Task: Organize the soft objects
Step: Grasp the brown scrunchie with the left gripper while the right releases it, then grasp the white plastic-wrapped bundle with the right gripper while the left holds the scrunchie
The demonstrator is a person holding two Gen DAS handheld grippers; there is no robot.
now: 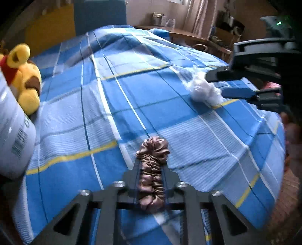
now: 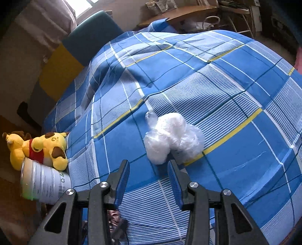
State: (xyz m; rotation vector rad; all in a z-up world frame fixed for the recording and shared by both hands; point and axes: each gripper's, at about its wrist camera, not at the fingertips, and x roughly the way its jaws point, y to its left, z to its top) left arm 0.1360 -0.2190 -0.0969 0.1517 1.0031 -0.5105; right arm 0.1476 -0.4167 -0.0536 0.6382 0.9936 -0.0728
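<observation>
A mauve satin scrunchie (image 1: 152, 169) is pinched lengthwise in my left gripper (image 1: 152, 173), which is shut on it just above the blue plaid bedspread (image 1: 132, 94). A clear bag of white fluffy balls (image 2: 169, 135) lies on the bedspread (image 2: 236, 94). My right gripper (image 2: 148, 163) stands open with its blue pads either side of the bag's near edge, not pressing it. In the left wrist view that right gripper (image 1: 220, 84) reaches in from the right beside the bag (image 1: 202, 88).
A yellow plush bear with a red scarf (image 2: 41, 148) lies at the bed's left edge, against a white tin (image 2: 45, 182) on its side. Both also show in the left wrist view: bear (image 1: 24, 79), tin (image 1: 13, 132). A wooden desk (image 2: 188, 11) stands beyond the bed.
</observation>
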